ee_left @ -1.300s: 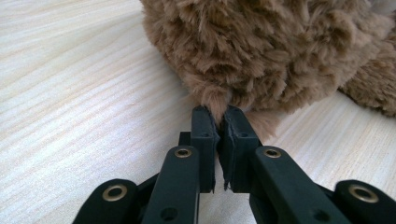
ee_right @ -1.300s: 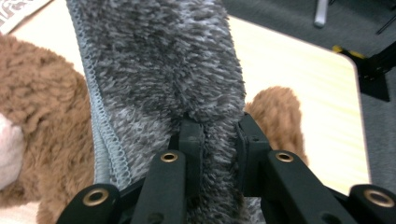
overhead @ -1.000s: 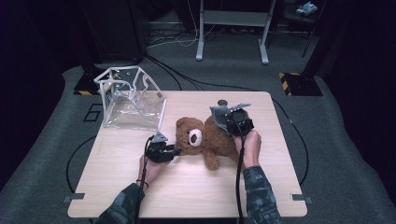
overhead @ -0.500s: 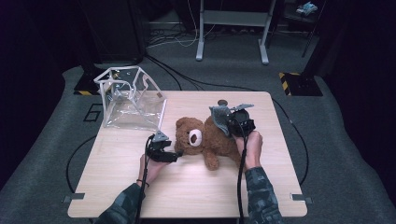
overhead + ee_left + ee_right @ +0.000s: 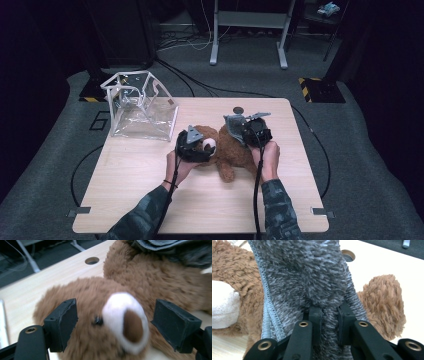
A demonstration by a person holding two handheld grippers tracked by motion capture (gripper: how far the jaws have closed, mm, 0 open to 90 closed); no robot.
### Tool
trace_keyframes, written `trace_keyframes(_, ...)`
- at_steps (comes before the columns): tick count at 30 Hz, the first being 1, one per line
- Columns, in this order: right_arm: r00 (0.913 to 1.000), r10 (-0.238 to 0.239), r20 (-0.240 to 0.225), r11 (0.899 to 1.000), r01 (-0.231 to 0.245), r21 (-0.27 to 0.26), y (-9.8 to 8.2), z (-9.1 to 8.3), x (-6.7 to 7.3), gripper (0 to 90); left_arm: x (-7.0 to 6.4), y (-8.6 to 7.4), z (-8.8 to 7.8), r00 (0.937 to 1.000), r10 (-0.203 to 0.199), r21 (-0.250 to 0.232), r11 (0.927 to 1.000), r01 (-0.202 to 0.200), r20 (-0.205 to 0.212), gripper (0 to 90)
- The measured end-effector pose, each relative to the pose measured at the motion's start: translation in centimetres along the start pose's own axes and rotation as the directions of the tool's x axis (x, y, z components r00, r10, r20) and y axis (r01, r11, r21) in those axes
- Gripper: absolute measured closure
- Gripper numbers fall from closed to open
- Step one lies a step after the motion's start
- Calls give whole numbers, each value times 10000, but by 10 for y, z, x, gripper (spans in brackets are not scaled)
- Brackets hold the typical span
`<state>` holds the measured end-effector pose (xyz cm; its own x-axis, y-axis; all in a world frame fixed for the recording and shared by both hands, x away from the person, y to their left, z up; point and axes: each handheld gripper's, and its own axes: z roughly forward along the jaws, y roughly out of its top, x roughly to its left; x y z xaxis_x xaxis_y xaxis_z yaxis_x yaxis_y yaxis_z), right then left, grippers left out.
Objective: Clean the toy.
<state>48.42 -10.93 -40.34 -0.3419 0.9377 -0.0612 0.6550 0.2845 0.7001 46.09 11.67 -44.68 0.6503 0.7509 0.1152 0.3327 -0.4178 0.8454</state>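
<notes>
A brown teddy bear (image 5: 231,150) lies on the wooden table (image 5: 150,170), its head toward the left. My left gripper (image 5: 196,146) is open, its jaws standing on either side of the bear's head (image 5: 100,340), with the white muzzle (image 5: 126,320) between them. My right gripper (image 5: 245,131) is shut on a grey fuzzy cloth (image 5: 312,277), pinched between its jaws and held over the bear's body (image 5: 384,302). The cloth (image 5: 232,122) hides much of the bear's torso.
A clear plastic box (image 5: 140,105) with a white frame stands at the table's back left corner. A round hole (image 5: 238,110) sits in the tabletop near the back edge. Cables trail from both grippers toward the front.
My left gripper has moved right, from beside the bear's head to around it. The right gripper still holds the grey cloth in the same place.
</notes>
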Motion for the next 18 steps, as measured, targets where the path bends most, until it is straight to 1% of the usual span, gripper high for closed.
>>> trace_keyframes(1,10000,4,-34,10000,-4,3,0,-1,-1,772,-2,1,5,9997,115,142,9998,-112,-208,216)
trace_keyframes(2,9999,-56,-121,10000,57,32,0,-4,-2,771,-3,0,10,9996,149,305,9994,-141,-231,266)
trace_keyframes(3,9999,-56,-121,10000,57,32,0,-4,-2,771,-4,-3,15,9990,169,355,9993,-154,-422,266)
trace_keyframes(4,9998,-97,-160,10000,96,-17,0,-6,-3,770,-4,-6,17,9985,217,342,9992,-200,-494,296)
trace_keyframes(5,9997,-24,-232,9999,20,-168,0,-10,-5,770,-2,-10,18,9991,98,238,9997,-88,-422,334)
trace_keyframes(6,9997,-5,-238,9993,-4,-361,1,-15,-7,770,1,-13,19,9994,-147,80,9999,150,-328,371)
trace_keyframes(8,10000,51,-61,9970,-56,-770,4,-24,-8,772,2,-17,21,9993,-300,-10,9996,300,-228,421)
trace_keyframes(9,10000,-4,-95,9968,-4,-794,6,-27,-6,772,2,-19,21,9994,-302,-7,9995,302,-164,436)
trace_keyframes(10,9997,-72,-245,9963,50,-860,9,-29,-3,772,0,-20,21,9995,-176,-20,9998,176,-251,449)
trace_keyframes(11,9978,-360,-556,9952,308,-924,12,-28,3,772,-2,-21,22,9995,-53,-22,10000,52,-297,459)
trace_keyframes(12,9861,-1137,-1209,9918,1056,-714,17,-17,23,772,-4,-22,22,9995,-82,-16,10000,81,-294,470)
trace_keyframes(13,9810,-1529,-1191,9880,1492,-393,20,-8,36,772,-5,-23,22,9993,-36,-98,9999,33,-372,473)
trace_keyframes(14,9810,-1529,-1191,9880,1492,-393,20,-8,36,772,-5,-23,22,9994,-69,-80,9999,66,-352,473)
trace_keyframes(15,9742,-1966,-1108,9803,1974,-36,23,2,47,772,-4,-24,21,9995,-111,-91,9999,108,-310,476)
trace_keyframes(16,9629,-2589,-765,9639,2626,428,26,23,59,775,-2,-26,21,9994,-235,-115,9997,232,-235,479)
trace_keyframes(17,9629,-2589,-765,9639,2626,428,26,23,59,775,-2,-26,21,9994,-235,-115,9997,232,-235,480)
trace_keyframes(18,9623,-2692,-398,9606,2712,608,27,32,57,779,-1,-27,20,9994,-297,-148,9995,294,-199,481)
